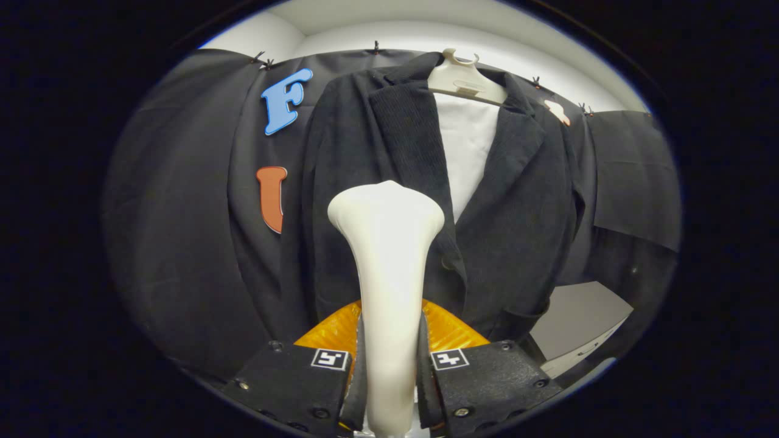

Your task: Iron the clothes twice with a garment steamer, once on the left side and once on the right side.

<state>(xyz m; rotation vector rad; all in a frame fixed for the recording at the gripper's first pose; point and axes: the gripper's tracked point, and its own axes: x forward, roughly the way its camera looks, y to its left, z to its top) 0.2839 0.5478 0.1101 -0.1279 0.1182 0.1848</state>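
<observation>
- Steamer (388,267) stands clamped between the two fingers (286,380), its handle running straight up from the gripper (389,365); both fingers press on the handle's sides, so the grip looks firm.
- Its long axis is upright and lies in line with the fingers, the flared head at the top and facing forward, away from the camera.
- Jacket (389,201) hangs directly beyond the head on a pale hanger (465,82), against the black cloth wall, its front toward the gripper.
- Lapels are open, with a white panel (465,149) showing between them, above and just to the right of the head.
- Head sits over the jacket's left front panel as seen from the gripper, near the middle of its height, close to the inner edge where the two panels meet.
- Whether the head touches the cloth cannot be told; its face is turned away.
- Jacket's long axis is vertical, matching the steamer's, so my judgement is that a stroke would run up or down along the panel.
- Right panel lies to the right of the head, past the central opening; reaching it probably calls for a sideways shift.
- How much of the task is done cannot be judged from this.
</observation>
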